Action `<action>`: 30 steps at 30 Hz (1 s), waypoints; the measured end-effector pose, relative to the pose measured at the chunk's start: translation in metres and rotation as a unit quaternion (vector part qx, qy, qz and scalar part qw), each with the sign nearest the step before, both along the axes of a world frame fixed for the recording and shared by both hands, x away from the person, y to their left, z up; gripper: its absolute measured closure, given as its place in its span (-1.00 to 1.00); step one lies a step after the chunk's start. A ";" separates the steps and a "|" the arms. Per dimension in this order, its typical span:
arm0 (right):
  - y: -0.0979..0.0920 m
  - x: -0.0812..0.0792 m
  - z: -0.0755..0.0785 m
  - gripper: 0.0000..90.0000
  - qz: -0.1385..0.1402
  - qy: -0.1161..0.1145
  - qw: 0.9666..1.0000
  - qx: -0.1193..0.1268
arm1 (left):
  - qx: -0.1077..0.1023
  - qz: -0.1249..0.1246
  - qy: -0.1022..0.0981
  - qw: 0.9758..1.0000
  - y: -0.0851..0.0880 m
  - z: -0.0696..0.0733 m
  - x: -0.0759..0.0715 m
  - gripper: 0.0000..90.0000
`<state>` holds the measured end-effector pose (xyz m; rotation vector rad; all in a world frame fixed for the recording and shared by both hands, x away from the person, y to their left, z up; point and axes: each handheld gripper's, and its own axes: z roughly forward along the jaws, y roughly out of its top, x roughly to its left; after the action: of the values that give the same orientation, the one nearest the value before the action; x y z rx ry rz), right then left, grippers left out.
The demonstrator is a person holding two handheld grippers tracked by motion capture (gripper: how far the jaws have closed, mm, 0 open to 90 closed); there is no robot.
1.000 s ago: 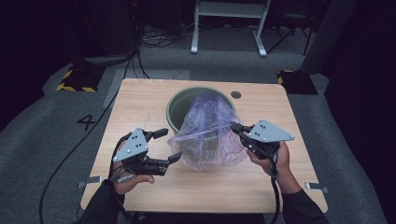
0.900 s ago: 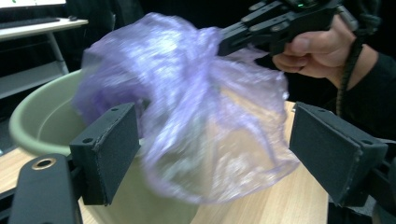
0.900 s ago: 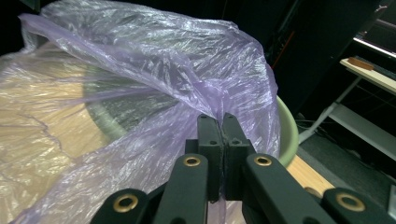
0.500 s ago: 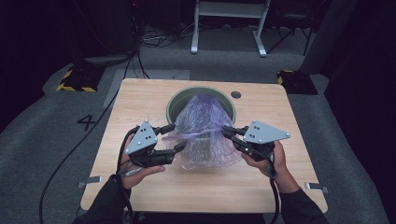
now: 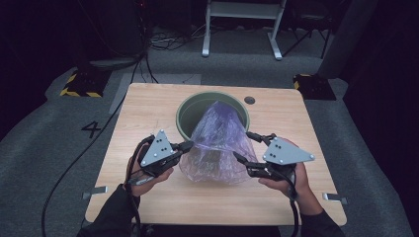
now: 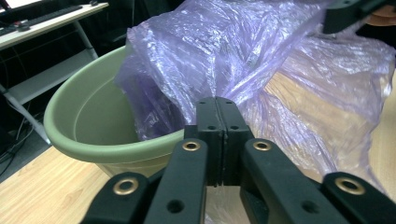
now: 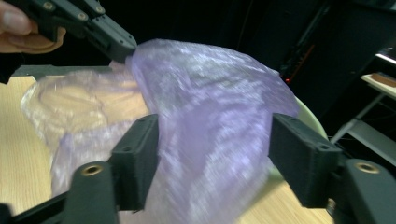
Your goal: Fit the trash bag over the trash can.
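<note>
A crumpled translucent purple plastic bag (image 5: 217, 143) lies on the wooden table (image 5: 148, 106), its upper part leaning over the rim of a green round bin (image 5: 190, 106). My left gripper (image 5: 189, 145) is at the bag's left side; its jaws have just been closing and now pinch a fold of the bag (image 6: 224, 51), as the left gripper view (image 6: 217, 105) shows. My right gripper (image 5: 243, 145) is at the bag's right side; its jaws have just been opening and stand wide (image 7: 215, 123), with loose bag film (image 7: 201, 93) between them.
The bin (image 6: 93, 116) stands at the table's far middle, with a small dark hole (image 5: 249, 100) in the tabletop to its right. A metal desk frame (image 5: 242, 29) and cables lie on the floor beyond. Bare table surface lies left, right and near the front edge.
The left gripper moved in to the bag's left side and shut on it. The right gripper, earlier shut on the bag's right side, has opened.
</note>
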<state>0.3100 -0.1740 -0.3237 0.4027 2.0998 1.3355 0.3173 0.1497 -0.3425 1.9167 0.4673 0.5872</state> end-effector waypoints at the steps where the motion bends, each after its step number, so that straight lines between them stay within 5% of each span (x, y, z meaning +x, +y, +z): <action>1: -0.005 -0.005 -0.002 -0.27 -0.007 -0.004 1.000 0.005 | 0.004 0.001 -0.001 1.000 0.000 0.000 -0.001 0.99; 9: -0.033 -0.044 -0.018 -0.28 -0.009 -0.008 1.000 0.019 | 0.001 0.009 0.002 1.000 0.000 -0.003 0.001 1.00; 13: -0.040 -0.060 -0.029 -0.18 0.005 0.013 0.999 0.040 | -0.008 0.012 0.003 1.000 0.000 -0.005 0.001 1.00; 16: -0.035 -0.065 -0.041 -0.03 0.017 0.023 0.999 0.015 | -0.010 0.010 0.003 1.000 0.000 -0.006 0.002 1.00; 22: -0.019 -0.059 -0.061 0.17 0.048 0.044 0.998 -0.014 | -0.014 0.009 0.005 1.000 0.000 -0.007 0.001 1.00; 26: -0.011 -0.048 -0.070 -0.07 0.016 0.038 0.999 -0.024 | -0.014 0.010 0.007 1.000 0.001 -0.007 0.002 1.00; 30: -0.007 -0.034 -0.078 -0.10 -0.010 0.029 0.999 -0.030 | -0.020 0.006 0.010 1.000 0.002 -0.009 0.004 1.00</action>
<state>0.2763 -0.1811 -0.4012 0.4421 2.1722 1.2595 0.3216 0.1517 -0.3519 1.8852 0.5015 0.5628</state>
